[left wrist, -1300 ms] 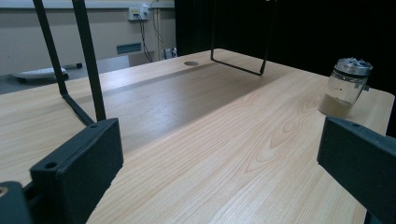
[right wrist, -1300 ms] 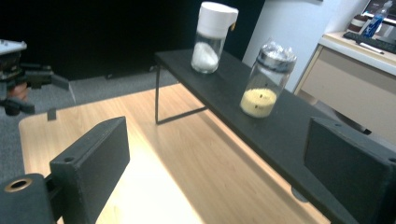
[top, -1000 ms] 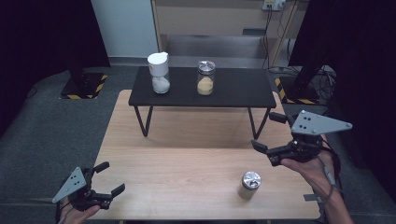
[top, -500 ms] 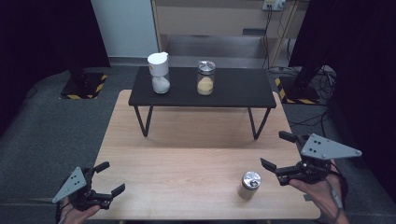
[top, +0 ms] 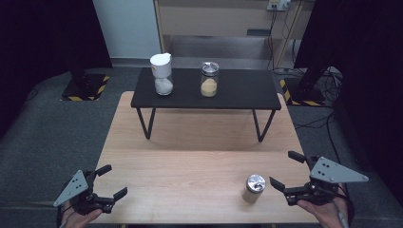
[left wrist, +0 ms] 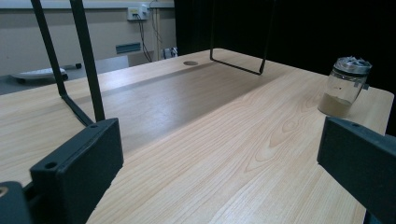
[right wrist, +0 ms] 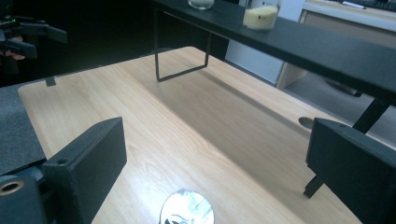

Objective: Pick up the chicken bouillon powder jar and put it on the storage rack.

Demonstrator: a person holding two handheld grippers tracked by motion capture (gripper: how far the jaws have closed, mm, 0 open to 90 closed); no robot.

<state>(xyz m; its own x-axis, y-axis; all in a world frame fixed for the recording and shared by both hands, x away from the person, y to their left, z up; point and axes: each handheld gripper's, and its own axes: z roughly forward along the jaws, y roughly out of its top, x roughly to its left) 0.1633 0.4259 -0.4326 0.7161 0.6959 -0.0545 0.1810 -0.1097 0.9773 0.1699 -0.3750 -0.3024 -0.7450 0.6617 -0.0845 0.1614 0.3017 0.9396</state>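
Since the earlier frame, the right gripper point(top: 282, 169) has dropped from beside the black shelf's right leg to the table's near right edge, its jaws opening a little more on the way; they stand wide with nothing between them. It now sits at about three o'clock from the small jar point(top: 253, 188), near it but apart. That jar, with a shiny metal lid and pale powder in its bottom, stands upright on the wooden table point(top: 190, 161) toward five o'clock. The left gripper point(top: 108, 182) rests at seven o'clock, also spread wide and holding nothing.

The step in hand looks like a reach for the jar. In the right gripper view the lid point(right wrist: 187, 209) lies low and centred between the jaws, so the line is good. Doing it well probably means coming in level, bringing the pads down to the glass body below the lid, and closing squarely so the jar neither tips nor slides.
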